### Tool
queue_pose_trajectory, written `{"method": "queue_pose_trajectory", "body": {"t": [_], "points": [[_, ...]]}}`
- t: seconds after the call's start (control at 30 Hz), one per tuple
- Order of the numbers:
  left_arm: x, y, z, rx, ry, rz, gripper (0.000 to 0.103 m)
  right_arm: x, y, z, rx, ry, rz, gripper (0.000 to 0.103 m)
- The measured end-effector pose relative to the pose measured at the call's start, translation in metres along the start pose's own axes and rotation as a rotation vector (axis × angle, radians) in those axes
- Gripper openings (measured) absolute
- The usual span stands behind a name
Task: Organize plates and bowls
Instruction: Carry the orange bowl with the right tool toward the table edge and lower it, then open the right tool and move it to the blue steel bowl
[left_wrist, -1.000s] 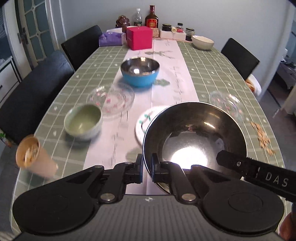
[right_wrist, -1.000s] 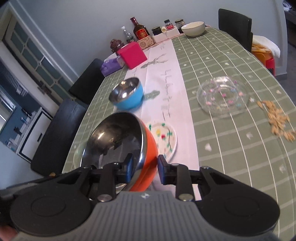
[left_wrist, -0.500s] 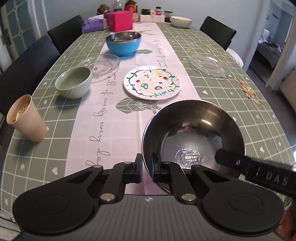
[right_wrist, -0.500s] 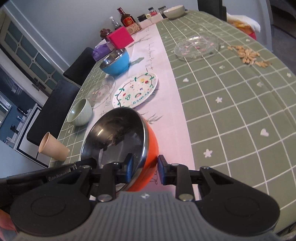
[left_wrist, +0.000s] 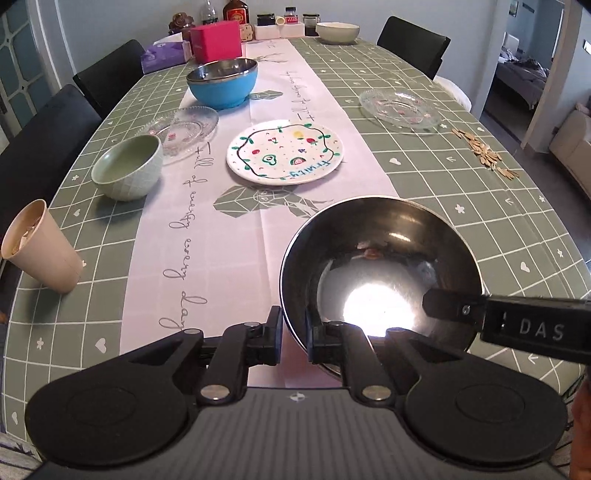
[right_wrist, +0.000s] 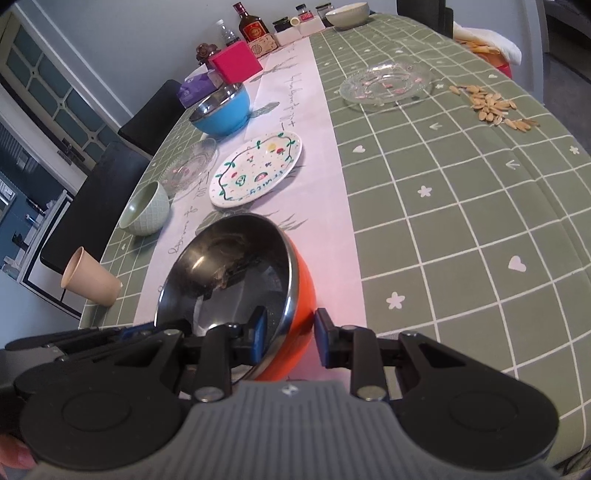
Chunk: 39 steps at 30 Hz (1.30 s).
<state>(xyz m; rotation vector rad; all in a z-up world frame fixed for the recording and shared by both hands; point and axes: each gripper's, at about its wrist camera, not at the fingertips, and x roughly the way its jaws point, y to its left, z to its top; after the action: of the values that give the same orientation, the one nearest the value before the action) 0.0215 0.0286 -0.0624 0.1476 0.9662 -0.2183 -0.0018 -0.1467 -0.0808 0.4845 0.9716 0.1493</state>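
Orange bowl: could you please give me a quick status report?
Left gripper and right gripper jaws shut on orange bowl. Fruit plate just ahead.

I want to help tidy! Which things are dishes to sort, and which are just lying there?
To sort: orange bowl, blue bowl, green bowl, fruit plate, left glass plate, right glass plate, white bowl.
Lying about: paper cup, seeds, pink box.

Grey wall (left_wrist: 110, 22), black chairs (left_wrist: 107, 74) (four), doorway (left_wrist: 524, 66)
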Motion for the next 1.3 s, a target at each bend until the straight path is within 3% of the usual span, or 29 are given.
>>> {"method": "queue_pose_trajectory", "body": {"t": [0.3, 0.43, 0.63, 0.7, 0.8, 0.87, 0.93, 1.3], "points": [[0.0, 0.001, 0.003, 0.014, -0.011, -0.013, 0.015, 0.004, -0.001, 0.0, 0.013, 0.008, 0.01, 0.03], [-0.007, -0.003, 0.004, 0.064, -0.079, 0.001, 0.052, 0.001, 0.009, -0.001, -0.052, -0.018, -0.006, 0.044], [-0.014, -0.005, 0.007, 0.085, -0.14, 0.041, 0.072, -0.004, 0.009, 0.0, -0.072, -0.059, -0.063, 0.061], [-0.014, -0.003, 0.008, 0.076, -0.154, 0.048, 0.074, -0.006, 0.007, 0.002, -0.065, -0.057, -0.051, 0.062], [-0.017, 0.0, 0.009, 0.069, -0.226, 0.058, 0.075, -0.01, 0.011, 0.002, -0.085, -0.099, -0.049, 0.073], [-0.021, 0.003, 0.011, 0.06, -0.28, 0.07, 0.078, -0.012, 0.012, 0.002, -0.088, -0.131, -0.061, 0.09], [-0.026, 0.007, 0.015, 0.043, -0.322, 0.076, 0.083, -0.011, 0.011, 0.003, -0.09, -0.145, -0.065, 0.096], [-0.038, 0.037, 0.045, -0.046, -0.444, 0.153, 0.085, -0.023, 0.011, 0.019, -0.018, -0.199, -0.077, 0.099]]}}
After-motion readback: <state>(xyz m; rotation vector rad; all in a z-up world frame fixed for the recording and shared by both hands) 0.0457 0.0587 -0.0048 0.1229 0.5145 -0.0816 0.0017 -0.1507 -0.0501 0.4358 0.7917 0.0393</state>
